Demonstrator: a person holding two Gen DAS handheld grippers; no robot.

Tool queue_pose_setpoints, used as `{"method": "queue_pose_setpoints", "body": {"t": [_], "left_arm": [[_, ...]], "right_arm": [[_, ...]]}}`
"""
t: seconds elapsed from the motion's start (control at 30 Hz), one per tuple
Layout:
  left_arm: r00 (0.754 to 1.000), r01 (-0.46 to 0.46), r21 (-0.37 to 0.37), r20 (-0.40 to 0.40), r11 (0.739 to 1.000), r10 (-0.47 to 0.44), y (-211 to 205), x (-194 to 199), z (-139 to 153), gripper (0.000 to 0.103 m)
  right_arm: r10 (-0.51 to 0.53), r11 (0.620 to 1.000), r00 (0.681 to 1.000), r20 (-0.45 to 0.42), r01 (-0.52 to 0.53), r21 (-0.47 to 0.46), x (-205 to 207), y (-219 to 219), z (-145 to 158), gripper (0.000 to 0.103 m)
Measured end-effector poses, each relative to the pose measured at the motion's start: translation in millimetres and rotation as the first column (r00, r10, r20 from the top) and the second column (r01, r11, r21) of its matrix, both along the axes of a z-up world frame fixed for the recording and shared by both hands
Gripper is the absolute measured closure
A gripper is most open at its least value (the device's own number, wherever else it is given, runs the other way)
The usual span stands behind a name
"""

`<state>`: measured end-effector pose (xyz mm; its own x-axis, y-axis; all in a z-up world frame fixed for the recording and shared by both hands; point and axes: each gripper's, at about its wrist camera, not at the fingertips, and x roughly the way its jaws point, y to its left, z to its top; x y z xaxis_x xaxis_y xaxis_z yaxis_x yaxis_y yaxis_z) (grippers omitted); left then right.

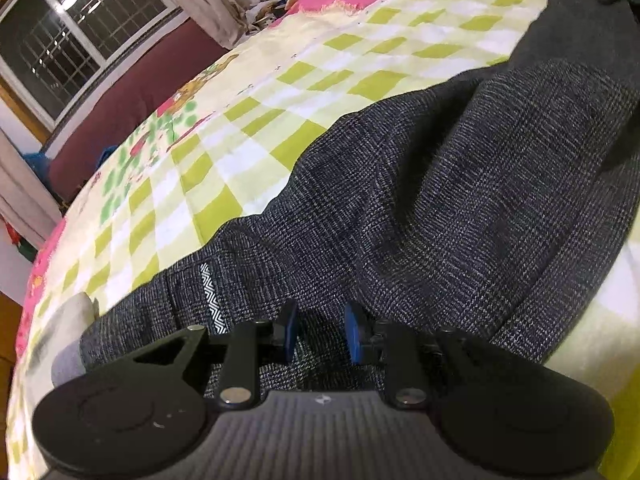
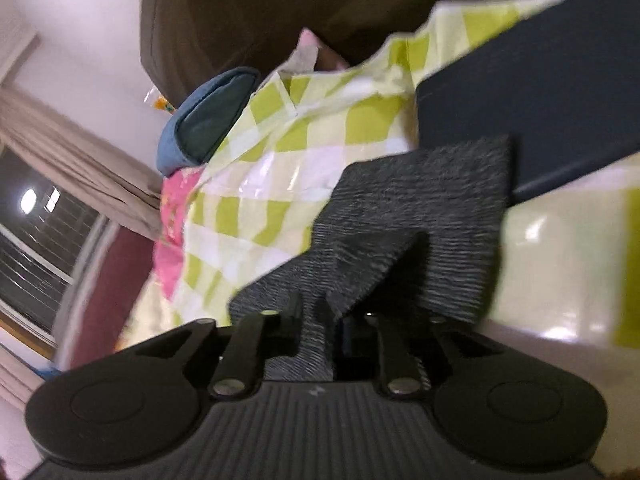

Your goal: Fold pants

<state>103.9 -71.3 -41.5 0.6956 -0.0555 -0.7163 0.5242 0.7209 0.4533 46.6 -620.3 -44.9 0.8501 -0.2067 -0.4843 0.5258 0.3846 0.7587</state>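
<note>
left gripper (image 1: 320,334): matte black plastic body, ribbed grey centre panel, two round black side discs, silver rivets on black link arms, blue pads on its fingers (image 1: 289,330) | right gripper (image 2: 320,320): same black ribbed build, silver rivets, dark fingers

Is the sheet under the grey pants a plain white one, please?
No, the sheet beneath the pants is checked in green and white.
</note>
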Motion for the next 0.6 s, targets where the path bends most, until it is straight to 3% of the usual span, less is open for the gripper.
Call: {"method": "queue_pose_setpoints", "body": {"t": [0.03, 0.07, 0.23, 0.27, 0.33, 0.4, 0.47, 0.53, 0.6], "left_arm": [[1.0, 0.007, 0.013, 0.005, 1.0, -0.007, -2, -1, -1, 0.064], [1.0, 0.011, 0.018, 0.006, 1.0, -0.011, -3, -1, -1, 0.064], [1.0, -0.02, -0.034, -0.005, 0.999, 0.02, 4, 2, 2, 0.064], [1.0, -0.022, -0.038, -0.001, 0.999, 0.022, 5, 1, 2, 0.064], [1.0, -0.019, -0.037, 0.008, 0.999, 0.02, 4, 0, 0, 0.064], [1.0, -0.015, -0.03, 0.013, 0.999, 0.015, 2, 0, -1, 0.064], [1.0, -0.01, -0.019, 0.014, 1.0, 0.01, 1, 0, 0, 0.064], [1.0, -0.006, -0.009, 0.015, 1.0, 0.007, -1, 0, -1, 0.064], [1.0, 0.0, -0.003, 0.016, 1.0, 0.0, -1, 0, -1, 0.064]], "right_arm": [[0.001, 1.0, 1.0, -0.006, -0.001, -0.023, 0, 0, 7, 0.094], [0.009, 0.998, 1.0, 0.0, -0.009, -0.066, 0, 2, 17, 0.098], [-0.04, 0.954, 0.987, 0.158, 0.085, -0.289, -41, 27, 69, 0.098], [-0.059, 0.945, 0.989, 0.138, 0.1, -0.311, -46, 29, 68, 0.097], [-0.065, 0.934, 0.998, -0.014, 0.056, -0.353, -39, 25, 49, 0.093], [-0.055, 0.967, 0.979, -0.194, 0.004, -0.255, -27, 9, 15, 0.09], [-0.087, 0.988, 0.988, -0.128, 0.07, -0.135, -38, 0, -4, 0.093], [-0.093, 0.989, 0.991, -0.092, 0.081, -0.121, -41, -2, -2, 0.089], [-0.076, 0.987, 0.991, -0.112, 0.059, -0.147, -36, 0, 3, 0.085]]}}
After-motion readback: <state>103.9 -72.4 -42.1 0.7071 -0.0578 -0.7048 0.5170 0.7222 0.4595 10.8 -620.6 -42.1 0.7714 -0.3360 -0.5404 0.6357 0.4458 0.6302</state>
